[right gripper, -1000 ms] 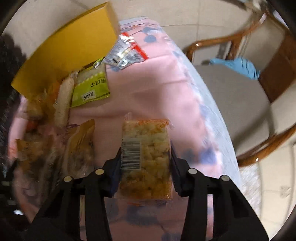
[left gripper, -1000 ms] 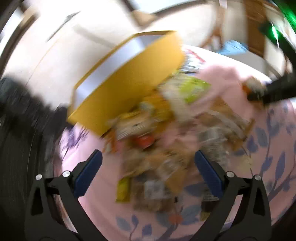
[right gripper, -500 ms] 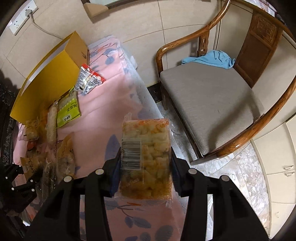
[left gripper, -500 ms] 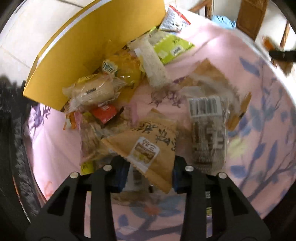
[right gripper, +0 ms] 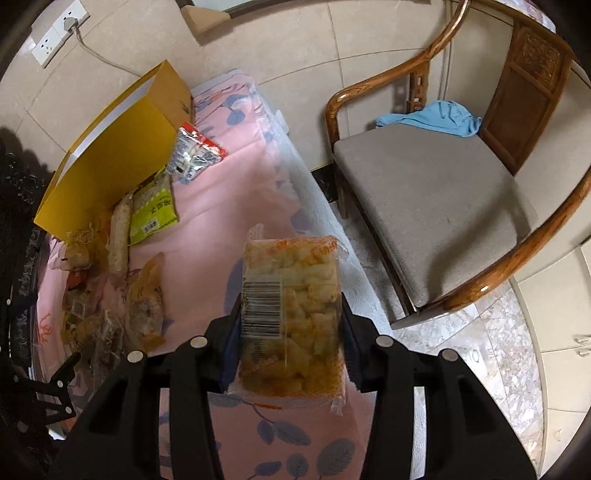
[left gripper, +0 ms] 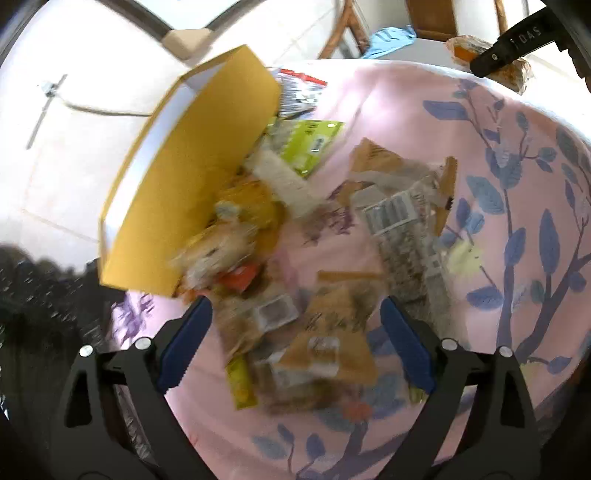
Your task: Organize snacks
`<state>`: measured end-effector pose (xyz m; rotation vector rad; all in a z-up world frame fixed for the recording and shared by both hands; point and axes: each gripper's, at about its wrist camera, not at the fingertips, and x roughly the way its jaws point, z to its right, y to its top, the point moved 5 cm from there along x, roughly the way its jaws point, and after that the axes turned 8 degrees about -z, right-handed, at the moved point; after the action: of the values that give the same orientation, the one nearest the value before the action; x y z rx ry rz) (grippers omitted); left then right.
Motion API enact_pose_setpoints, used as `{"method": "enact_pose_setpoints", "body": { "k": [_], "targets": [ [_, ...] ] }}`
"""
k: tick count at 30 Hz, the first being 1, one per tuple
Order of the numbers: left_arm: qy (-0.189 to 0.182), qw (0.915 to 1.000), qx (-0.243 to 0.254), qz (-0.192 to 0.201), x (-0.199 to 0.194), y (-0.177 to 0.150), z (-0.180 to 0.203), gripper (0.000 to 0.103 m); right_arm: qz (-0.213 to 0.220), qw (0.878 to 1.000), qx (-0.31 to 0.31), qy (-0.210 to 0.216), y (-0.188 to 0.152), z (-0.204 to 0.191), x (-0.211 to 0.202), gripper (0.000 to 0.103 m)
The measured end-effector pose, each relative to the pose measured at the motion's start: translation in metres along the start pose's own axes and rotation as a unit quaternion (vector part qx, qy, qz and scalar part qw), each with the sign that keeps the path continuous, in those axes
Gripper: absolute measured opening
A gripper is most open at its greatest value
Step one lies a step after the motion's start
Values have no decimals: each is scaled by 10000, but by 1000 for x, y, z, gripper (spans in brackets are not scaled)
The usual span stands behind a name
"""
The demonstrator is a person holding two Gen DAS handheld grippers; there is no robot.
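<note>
A heap of snack packets lies on the pink flowered cloth (left gripper: 388,110) beside an open yellow box (left gripper: 192,177). My left gripper (left gripper: 294,308) hangs over the heap with its jaws opening wide. A brown packet (left gripper: 328,343) lies loose between them, and neither pad touches it. My right gripper (right gripper: 290,314) is shut on a clear packet of yellow puffed snacks (right gripper: 299,266), held above the cloth's edge nearest the chair. The left wrist view shows that gripper (left gripper: 509,37) and its packet (left gripper: 465,48) at the top right.
A green packet (right gripper: 153,210) and a red-and-silver packet (right gripper: 194,151) lie against the yellow box (right gripper: 110,158). A barcoded packet (left gripper: 406,236) lies right of the heap. A wooden armchair (right gripper: 436,206) with a blue cloth (right gripper: 439,118) stands beside the table. A wall socket (right gripper: 55,33) is behind.
Half a second ago my left gripper was shut on the brown packet; now its jaws are wide and the packet lies on the heap. The right gripper carried its packet toward the chair side.
</note>
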<state>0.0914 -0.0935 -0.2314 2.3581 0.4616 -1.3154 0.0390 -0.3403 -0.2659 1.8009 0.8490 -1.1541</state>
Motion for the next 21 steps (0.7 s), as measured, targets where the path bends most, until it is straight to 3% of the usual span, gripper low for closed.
{"method": "enact_pose_setpoints", "body": {
  "k": [3,4,5,6,12,15,18,20,21],
  "targets": [
    [-22,9999,136,-26,21,5,9,92,-71,9998,207,-39,-4,9,4,46],
    [26,9996,175,-206,31,3,13,75,-76,9996,250,-135,-6,12,5,46],
    [-174,9986,206,-451,40,1,17,49,-76,9993,307,-202,-7,14,6,46],
    [-438,9966,60,-690,46,-2,19,45,-80,9991,356,-210,-8,16,6,46],
    [-740,9933,-322,-830,38,0,15,38,-65,9989,408,-235,-7,17,0,46],
    [-915,9884,-834,-877,26,-3,2,37,-1,9996,257,-153,0,11,-7,46],
    [-865,9787,-1676,-814,9,-13,-21,29,154,9998,-56,90,17,-4,-21,46],
    [-910,9685,-2193,-744,-2,-19,-34,15,246,9991,-305,140,26,-13,-32,46],
    [-882,9618,-2521,-610,-11,-22,-44,15,323,9981,-499,167,34,-21,-39,46]
  ]
}}
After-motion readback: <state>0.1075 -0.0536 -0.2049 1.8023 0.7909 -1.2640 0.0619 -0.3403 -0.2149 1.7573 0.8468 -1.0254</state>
